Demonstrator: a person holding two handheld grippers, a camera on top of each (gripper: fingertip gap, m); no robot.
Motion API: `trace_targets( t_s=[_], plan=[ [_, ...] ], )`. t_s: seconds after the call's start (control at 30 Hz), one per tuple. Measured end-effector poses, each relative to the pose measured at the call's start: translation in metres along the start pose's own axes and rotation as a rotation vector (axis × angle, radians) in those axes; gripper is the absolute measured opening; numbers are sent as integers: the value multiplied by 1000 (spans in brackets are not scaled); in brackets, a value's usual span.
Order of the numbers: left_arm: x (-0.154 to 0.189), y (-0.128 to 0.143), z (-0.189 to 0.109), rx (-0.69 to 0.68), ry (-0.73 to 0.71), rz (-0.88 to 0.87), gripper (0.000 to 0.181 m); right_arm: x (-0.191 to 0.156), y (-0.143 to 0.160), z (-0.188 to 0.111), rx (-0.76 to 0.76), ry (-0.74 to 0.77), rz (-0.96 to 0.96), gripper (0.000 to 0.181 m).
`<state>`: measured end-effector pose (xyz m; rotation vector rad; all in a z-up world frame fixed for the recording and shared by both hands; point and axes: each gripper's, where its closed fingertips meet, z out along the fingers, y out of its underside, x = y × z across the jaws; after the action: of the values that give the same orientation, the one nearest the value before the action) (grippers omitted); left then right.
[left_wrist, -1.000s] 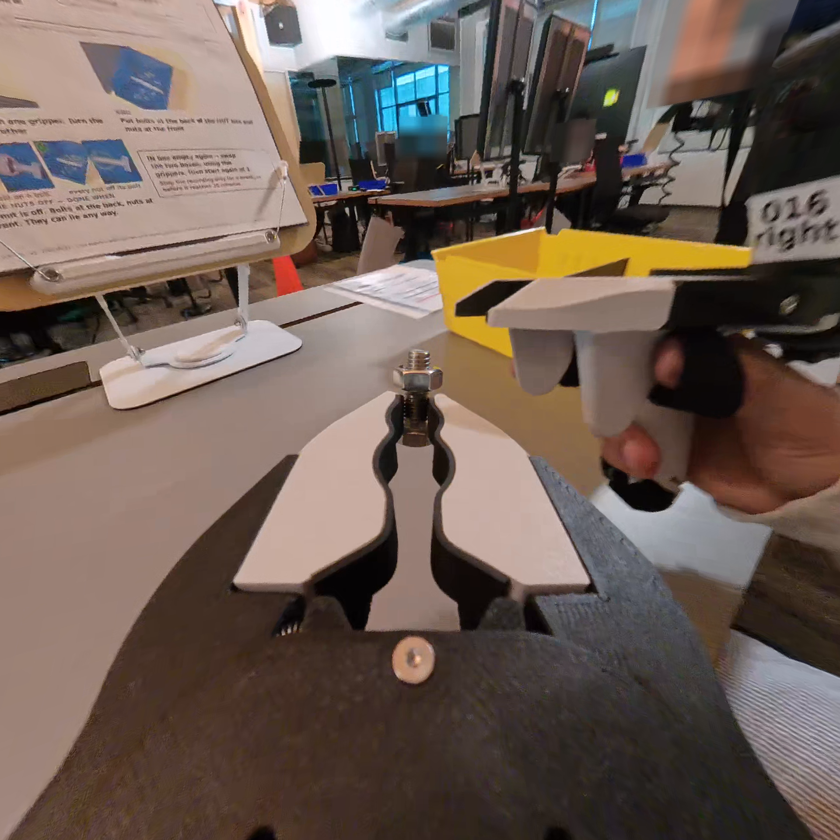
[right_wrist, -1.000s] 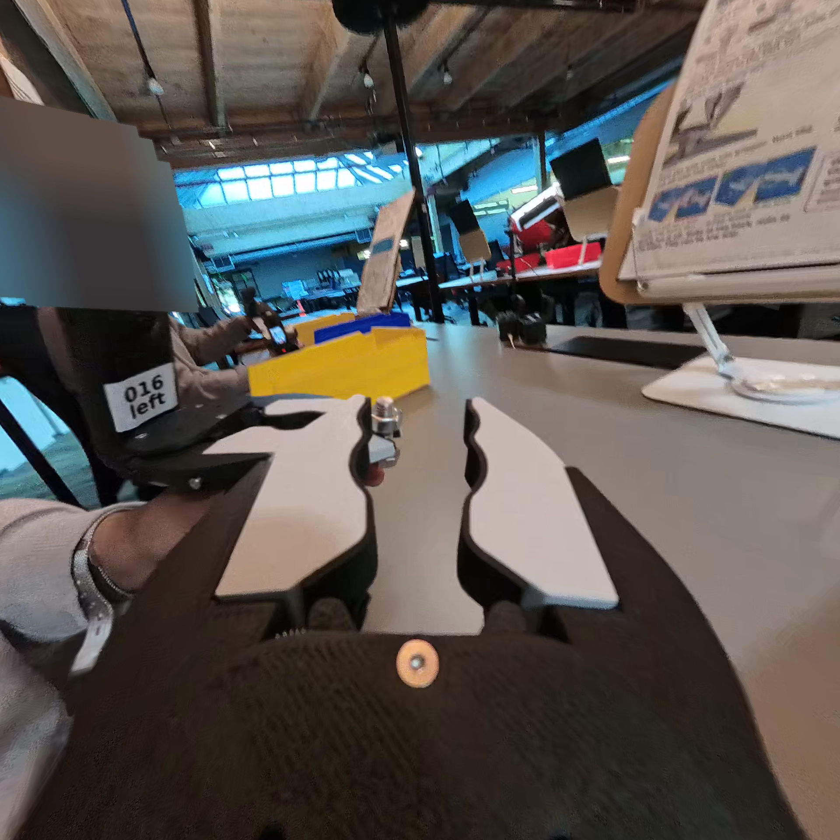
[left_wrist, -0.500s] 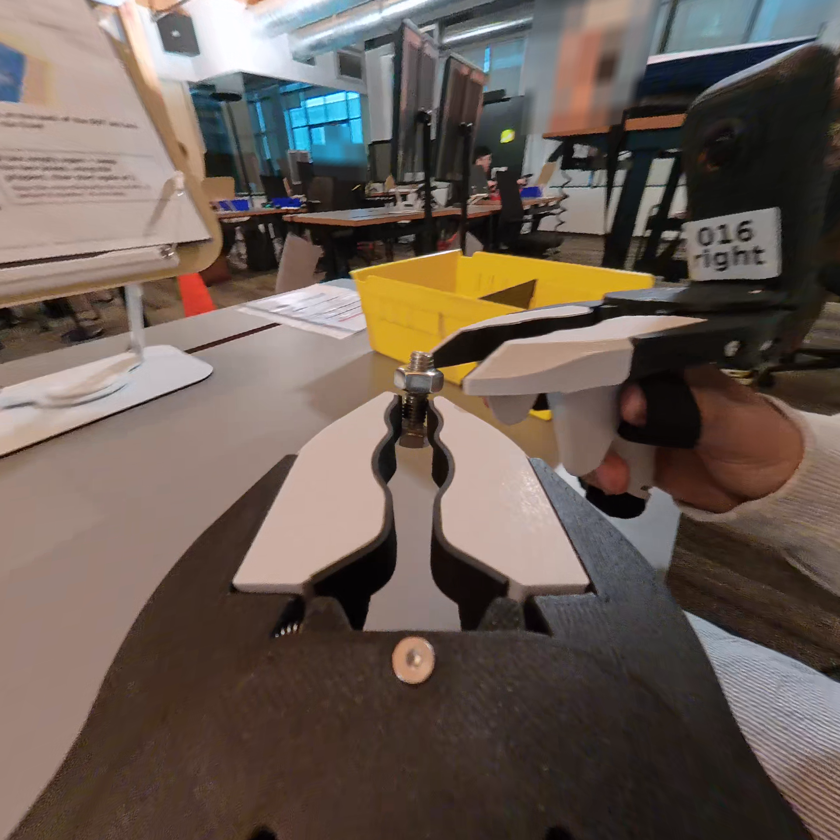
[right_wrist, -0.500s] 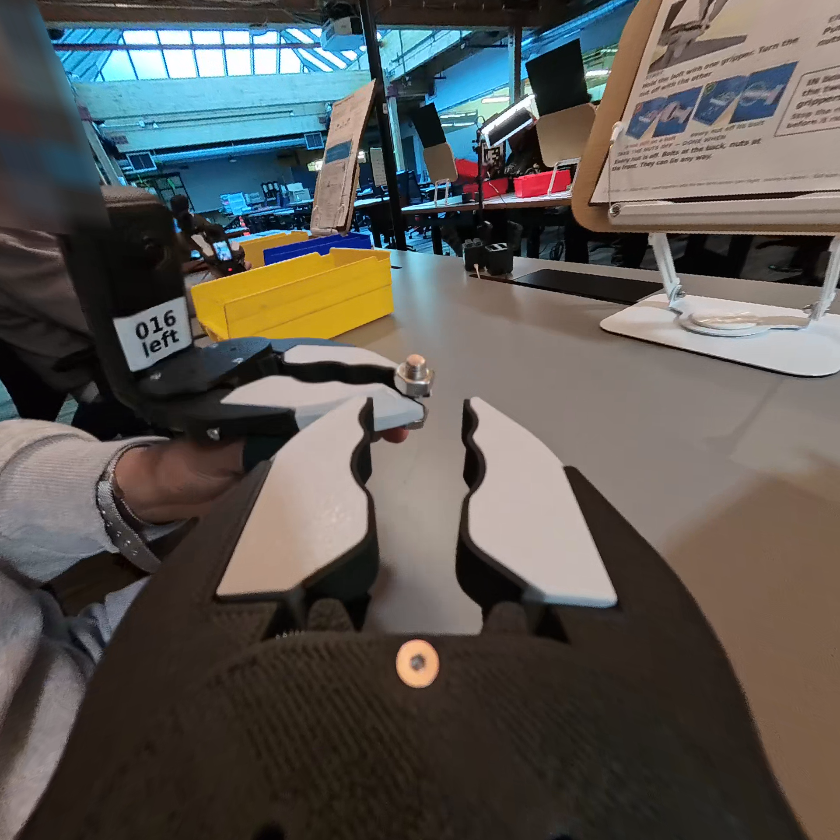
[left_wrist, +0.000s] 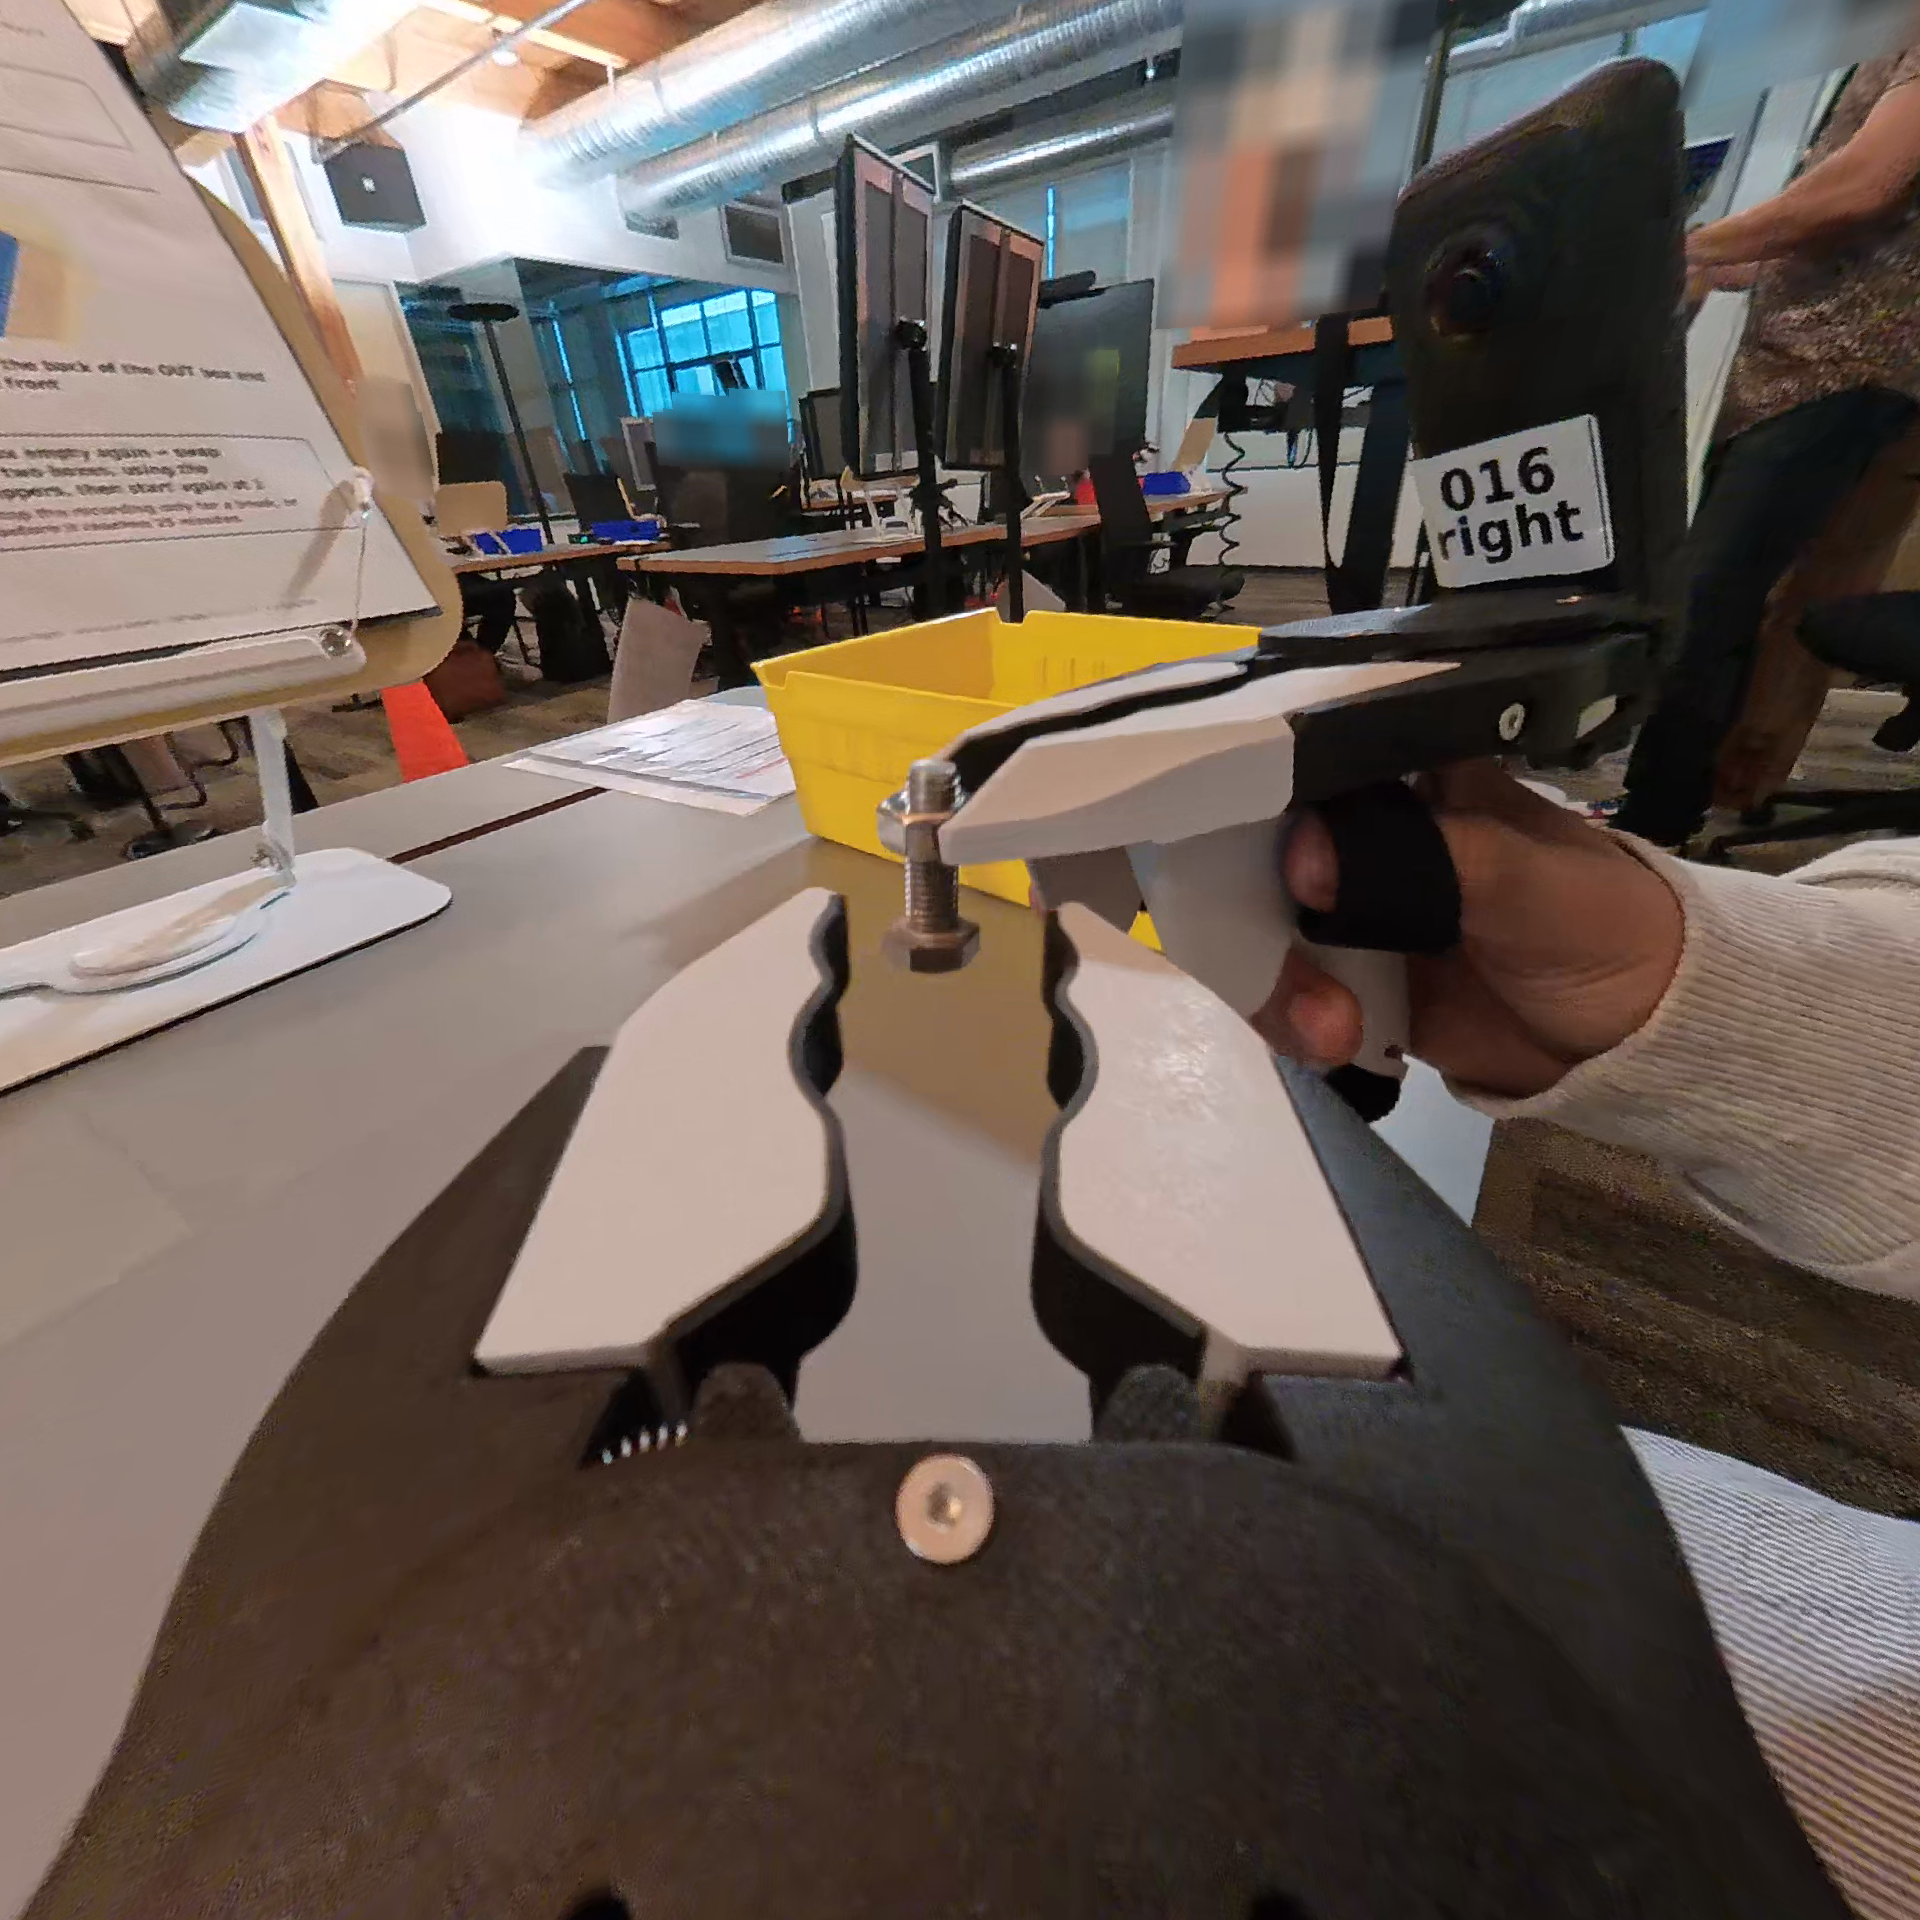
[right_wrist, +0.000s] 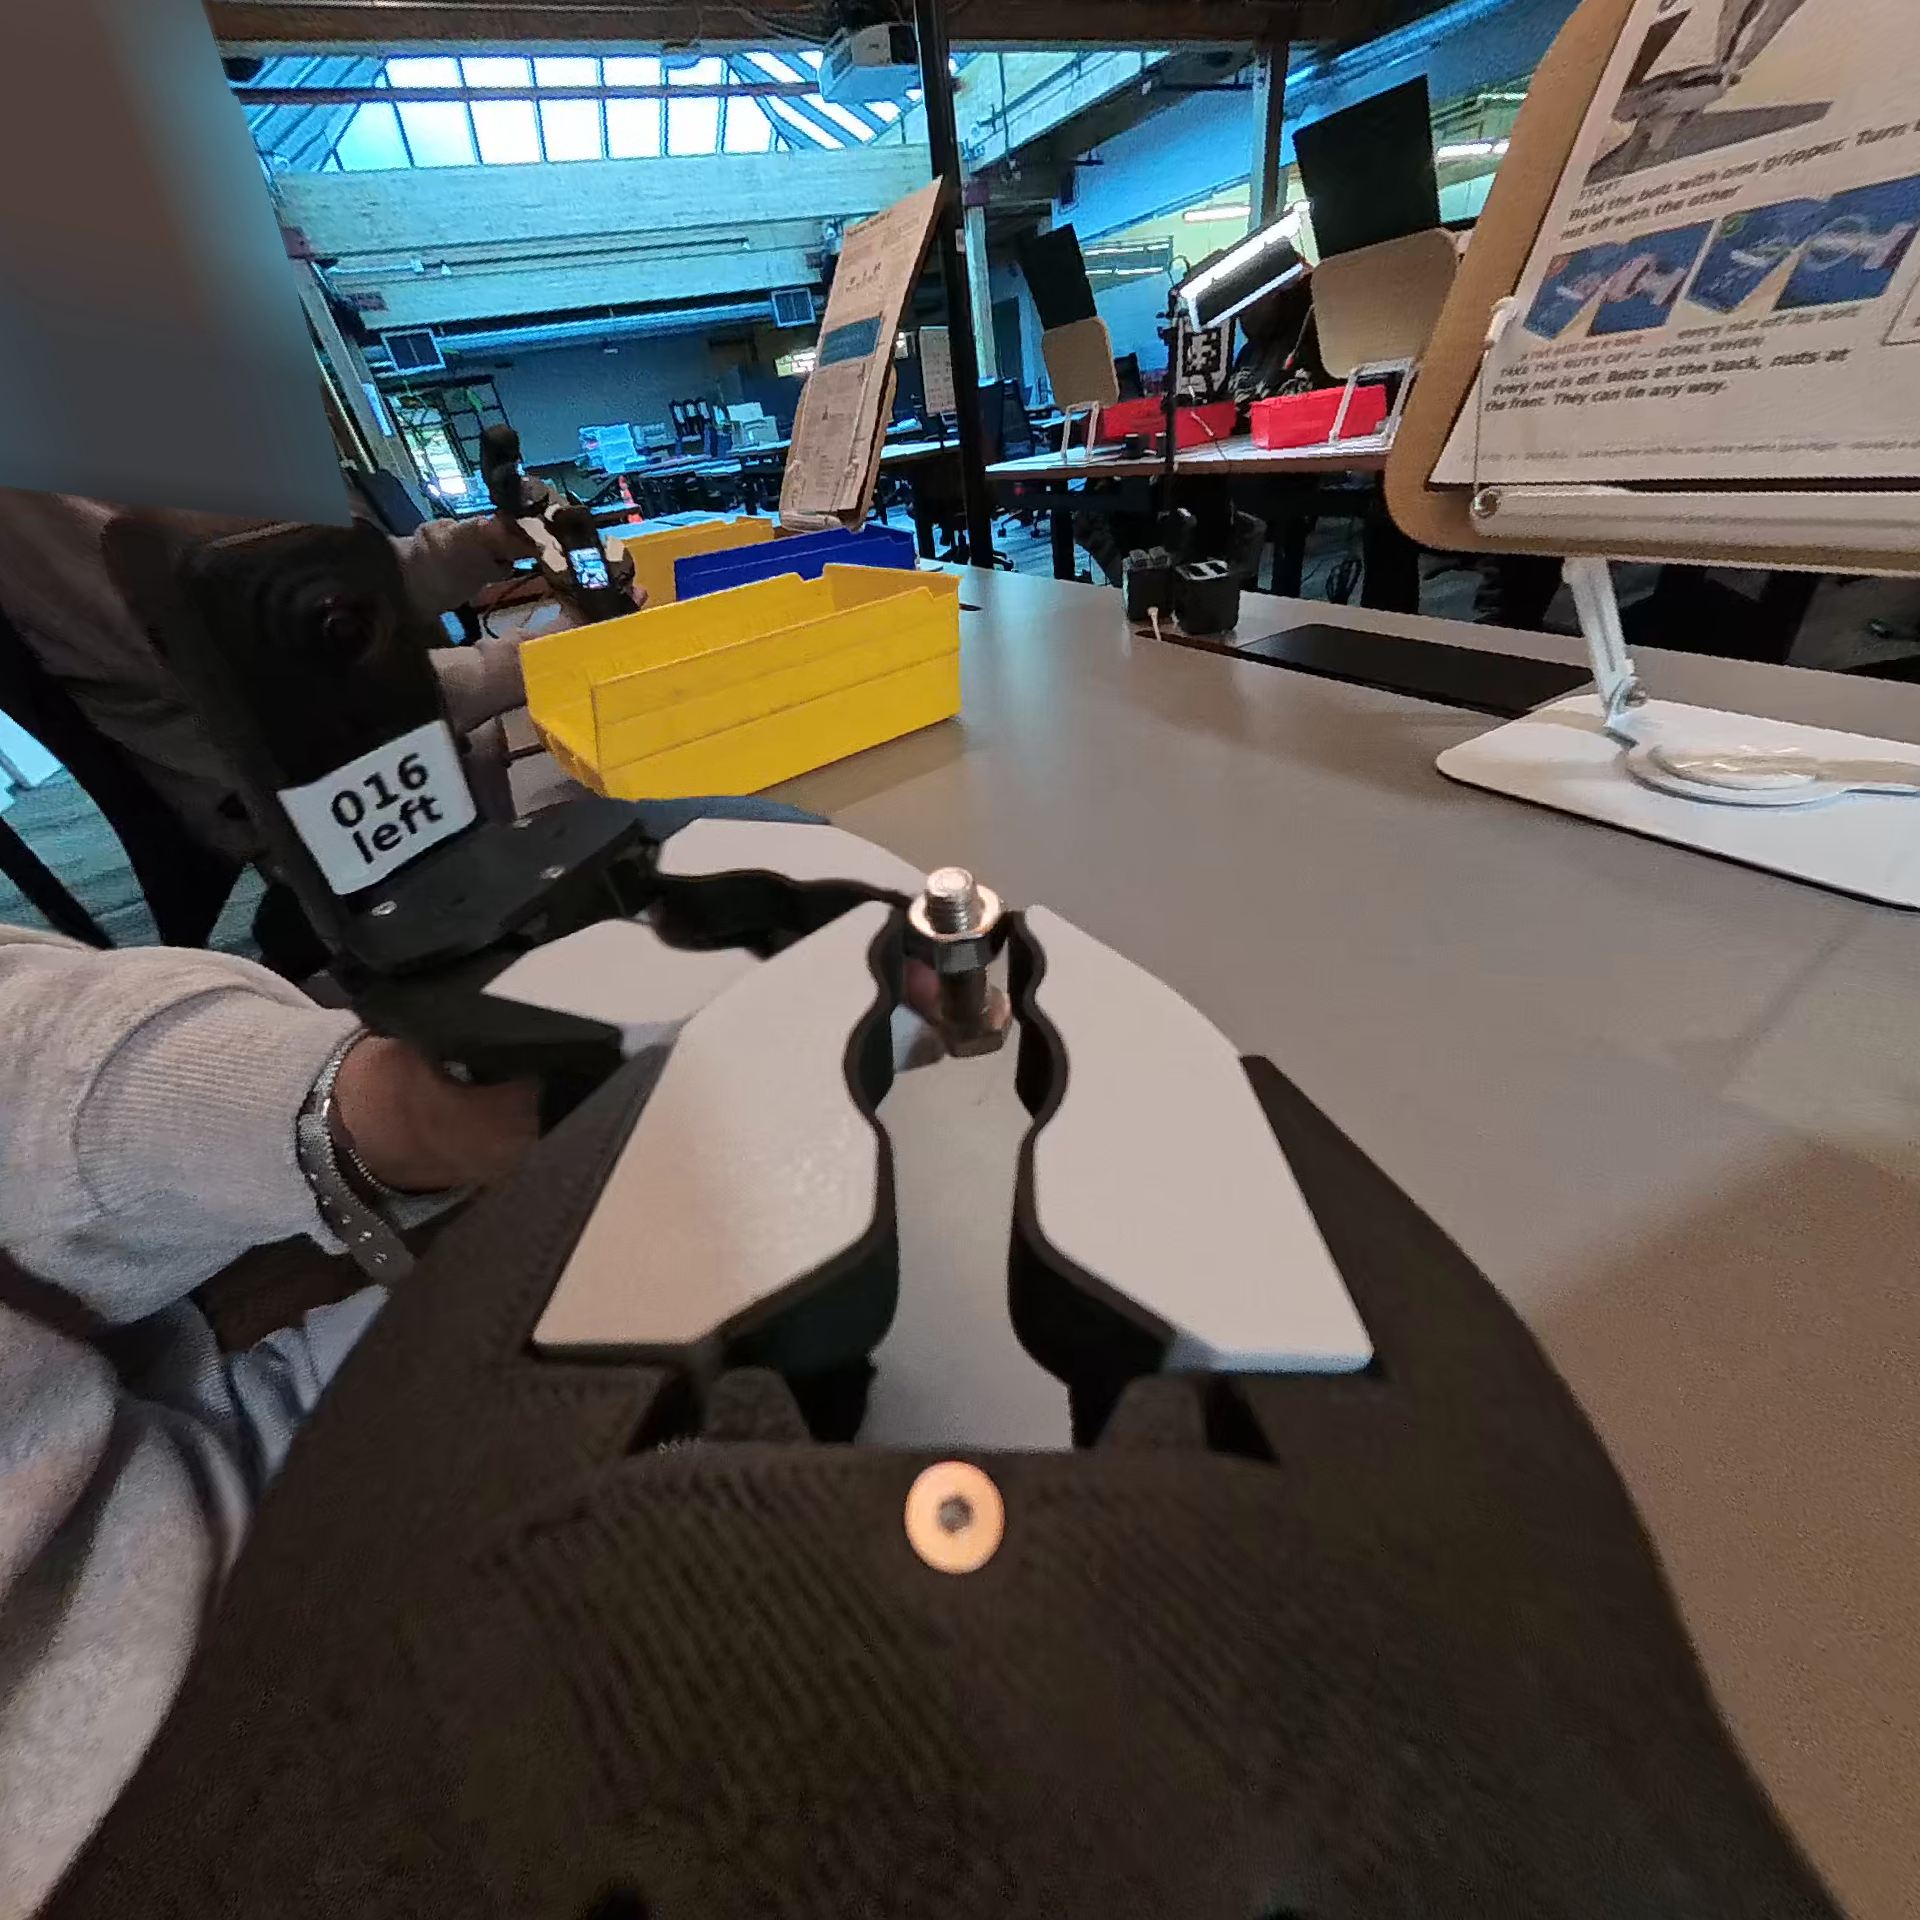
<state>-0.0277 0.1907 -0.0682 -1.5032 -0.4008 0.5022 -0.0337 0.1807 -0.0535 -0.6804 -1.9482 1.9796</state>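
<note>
A steel bolt (left_wrist: 928, 878) hangs upright, head down, with a hex nut (right_wrist: 954, 920) near its top. My right gripper (right_wrist: 954, 925) is shut on that nut and carries the bolt above the table. In the left wrist view the right gripper (left_wrist: 961, 805) comes in from the right, held by a hand. My left gripper (left_wrist: 940, 920) is open, its fingertips on either side of the bolt's head without touching it. The left gripper also shows in the right wrist view (right_wrist: 790, 904), just left of the bolt.
A yellow bin (left_wrist: 904, 707) stands on the grey table (left_wrist: 312, 1091) behind the grippers; another yellow bin (right_wrist: 748, 686) shows in the right wrist view, a blue bin (right_wrist: 790, 556) behind it. A document stand with a white base (left_wrist: 208, 914) stands nearby. A paper sheet (left_wrist: 675, 748) lies near the bin. Left and right tips are no more than a few centimetres apart.
My left gripper has opened and let go of the bolt. My right gripper has moved in and shut on the nut, and now carries the bolt.
</note>
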Motion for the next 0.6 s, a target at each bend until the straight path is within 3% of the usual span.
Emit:
trace_targets(
  t_s=[0.13, 0.33, 0.5, 0.6],
  plan=[
    [-5, 6, -10, -33, 1, -41, 46, -3, -4, 6, 13, -69, 18, 19],
    [0, 9, -29, -76, 199, -235, 64, -28, -4, 21, -6, -308, 53, 19],
    [-11, 14, -44, -94, 234, -211, 48, -37, -2, 30, -24, -390, 51, 19],
    [-20, 18, -44, -91, 184, -174, 41, -37, 3, 35, -39, -396, 63, 19]
  ],
)
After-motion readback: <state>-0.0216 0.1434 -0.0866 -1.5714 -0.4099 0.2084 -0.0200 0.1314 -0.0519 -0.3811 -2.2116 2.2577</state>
